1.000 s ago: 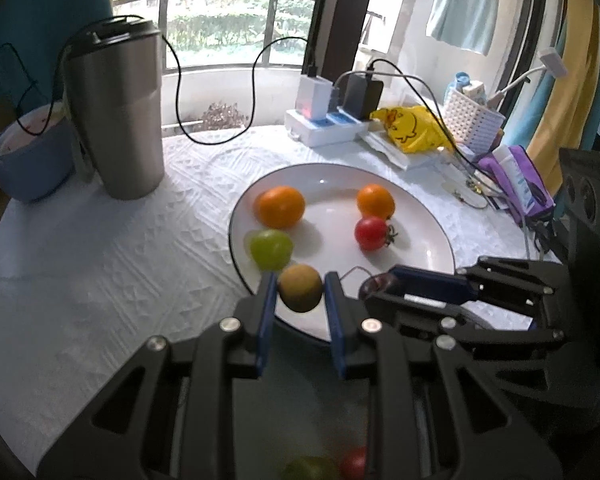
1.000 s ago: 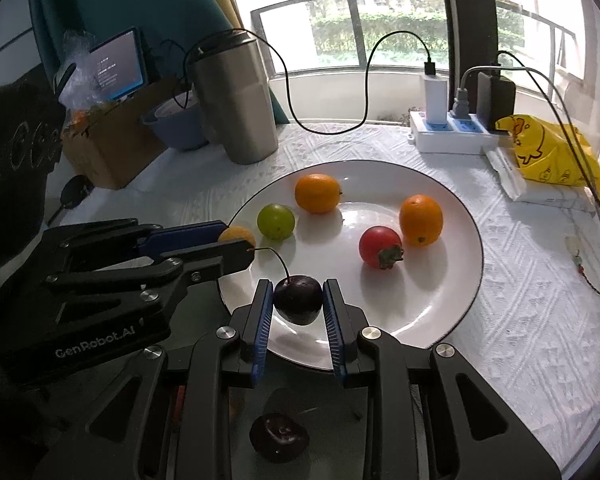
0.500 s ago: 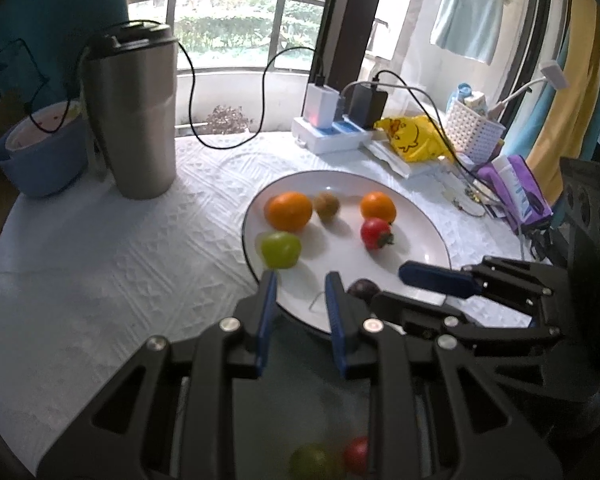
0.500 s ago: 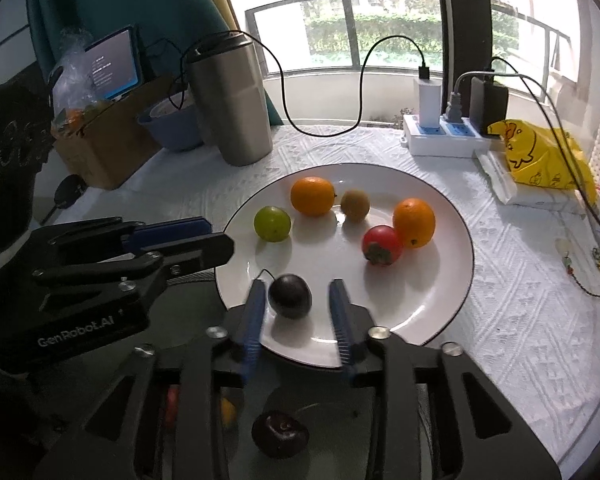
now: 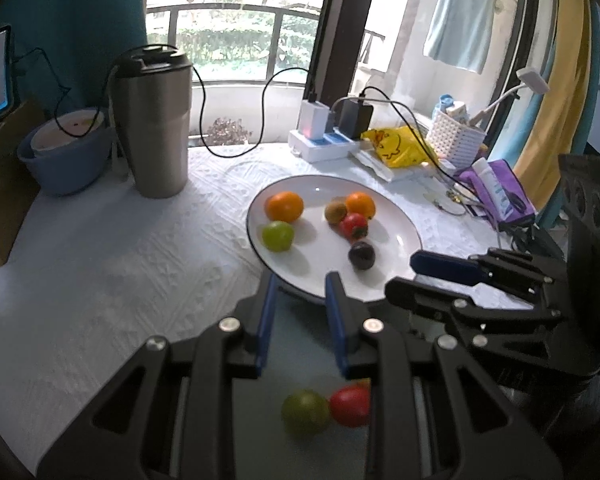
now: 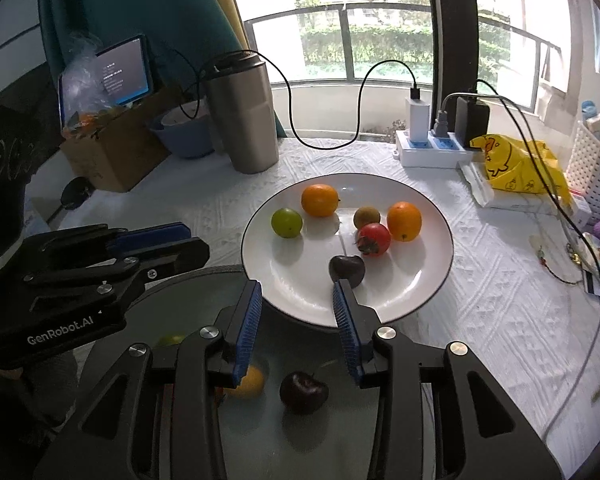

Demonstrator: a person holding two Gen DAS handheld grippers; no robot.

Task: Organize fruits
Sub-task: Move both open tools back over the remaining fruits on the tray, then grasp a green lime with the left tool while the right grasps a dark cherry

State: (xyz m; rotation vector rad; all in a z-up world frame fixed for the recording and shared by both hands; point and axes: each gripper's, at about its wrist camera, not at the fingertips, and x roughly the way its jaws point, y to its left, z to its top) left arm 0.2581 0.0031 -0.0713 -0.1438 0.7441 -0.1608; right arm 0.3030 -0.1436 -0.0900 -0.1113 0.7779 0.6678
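A white plate [image 5: 312, 252] [image 6: 400, 280] holds two oranges [image 6: 319, 200], a green fruit [image 6: 287, 222], a brown kiwi-like fruit [image 6: 366, 217], a red tomato [image 6: 374, 239] and a dark cherry [image 6: 347, 269] [image 5: 361, 255]. My left gripper [image 5: 300, 280] [image 6: 192, 240] hovers over the plate's near rim, its jaws slightly apart with nothing between them. My right gripper [image 6: 296, 286] [image 5: 416, 276] is open beside it. The cherry lies just past its right fingertip, free of the pads. Beneath both grippers a grey round dish [image 6: 204, 292] carries another cherry [image 6: 304, 392] and more small fruits.
A steel tumbler [image 5: 152, 124] and a blue bowl [image 5: 66, 156] stand at the back left. Behind the plate is a power strip [image 5: 324, 142] with cables. A yellow bag [image 5: 396, 148] and white basket [image 5: 454, 140] sit right, a cardboard box [image 6: 112, 156] far left.
The left gripper let go of a brownish fruit, which rolled next to the small orange. The right gripper opened and left the cherry on the plate. Both drew back and up.
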